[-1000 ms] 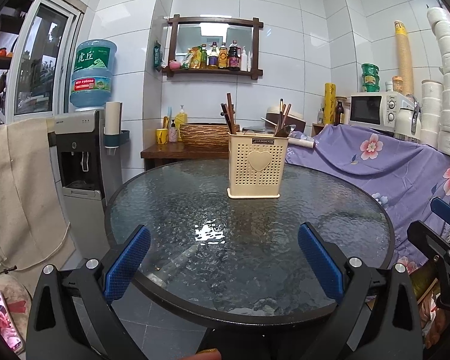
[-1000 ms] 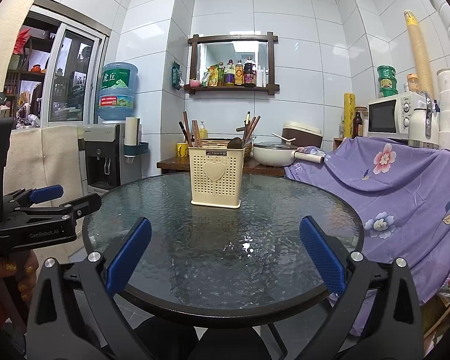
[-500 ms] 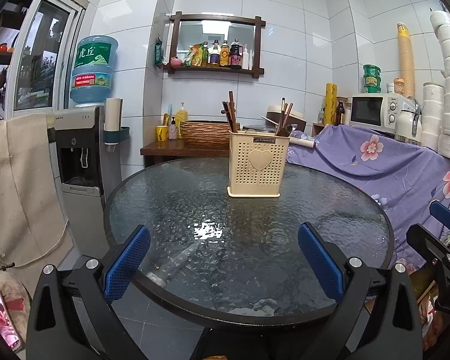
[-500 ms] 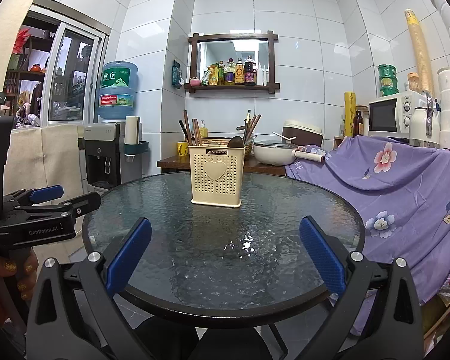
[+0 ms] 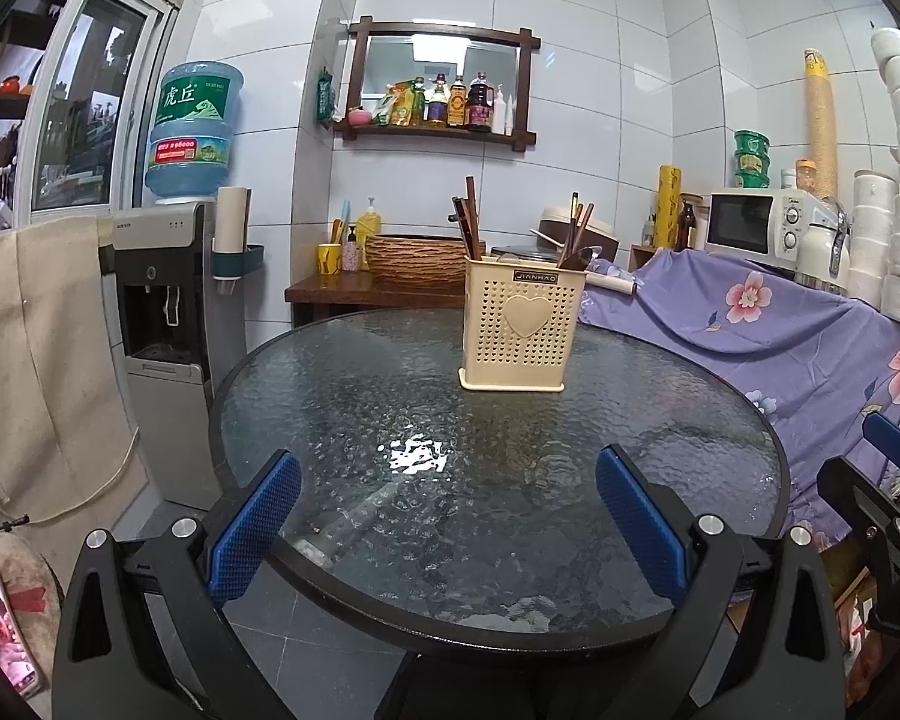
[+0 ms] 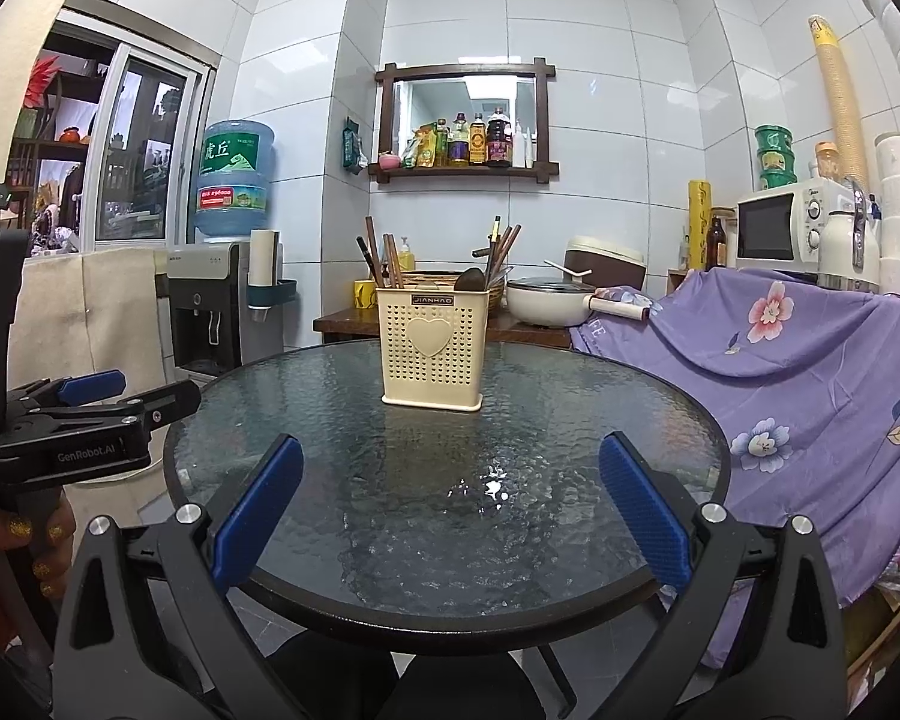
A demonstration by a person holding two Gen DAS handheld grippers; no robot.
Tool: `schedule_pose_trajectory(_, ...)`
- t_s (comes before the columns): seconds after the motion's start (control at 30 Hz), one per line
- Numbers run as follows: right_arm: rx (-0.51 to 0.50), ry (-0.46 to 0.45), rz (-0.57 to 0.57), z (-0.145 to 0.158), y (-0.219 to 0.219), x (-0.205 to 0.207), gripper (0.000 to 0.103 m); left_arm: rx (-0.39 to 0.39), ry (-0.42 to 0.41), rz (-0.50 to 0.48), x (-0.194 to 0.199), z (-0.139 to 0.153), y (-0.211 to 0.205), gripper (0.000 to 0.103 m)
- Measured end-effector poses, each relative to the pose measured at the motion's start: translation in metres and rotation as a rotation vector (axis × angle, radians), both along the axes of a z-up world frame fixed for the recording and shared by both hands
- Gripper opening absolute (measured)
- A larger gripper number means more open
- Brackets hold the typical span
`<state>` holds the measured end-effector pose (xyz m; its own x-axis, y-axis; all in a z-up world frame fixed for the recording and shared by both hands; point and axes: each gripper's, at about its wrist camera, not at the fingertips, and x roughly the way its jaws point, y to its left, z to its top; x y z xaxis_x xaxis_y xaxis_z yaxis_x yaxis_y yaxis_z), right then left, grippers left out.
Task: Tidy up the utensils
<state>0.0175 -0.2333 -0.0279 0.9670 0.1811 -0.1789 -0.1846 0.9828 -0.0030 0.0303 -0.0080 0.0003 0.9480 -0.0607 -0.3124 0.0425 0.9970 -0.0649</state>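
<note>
Utensils [image 6: 393,261] stand upright in a cream perforated holder [image 6: 431,354] with two compartments: chopsticks [image 5: 469,219] in the left one, more sticks and a spoon [image 6: 470,279] in the right. The holder sits on the far half of the round glass tabletop [image 6: 570,420], well apart from both tools. No loose utensil is visible on the glass.

Left hand-held gripper [image 5: 447,525]: jaws spread wide, holding nothing, over the near rim. Right hand-held gripper [image 6: 450,513]: likewise spread and empty.

Judgement: either the sorting is finished or it has not begun; the frames do not settle which. If work remains, the next move calls for reaching across to the holder and pinching one stick near its top.

Versus the earlier frames: almost nothing differs. Holder and contents are unmoved; both views have shifted only slightly, and jaw spread is unchanged.
</note>
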Motion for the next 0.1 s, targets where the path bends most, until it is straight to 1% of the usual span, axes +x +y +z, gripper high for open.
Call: schedule_pose_trajectory(0.1,-0.001,0.003,0.001,0.0005,0.0006,0.0003,0.097,0.005,0.001,-0.001,0.0001,-0.0003,-0.0003,0.097)
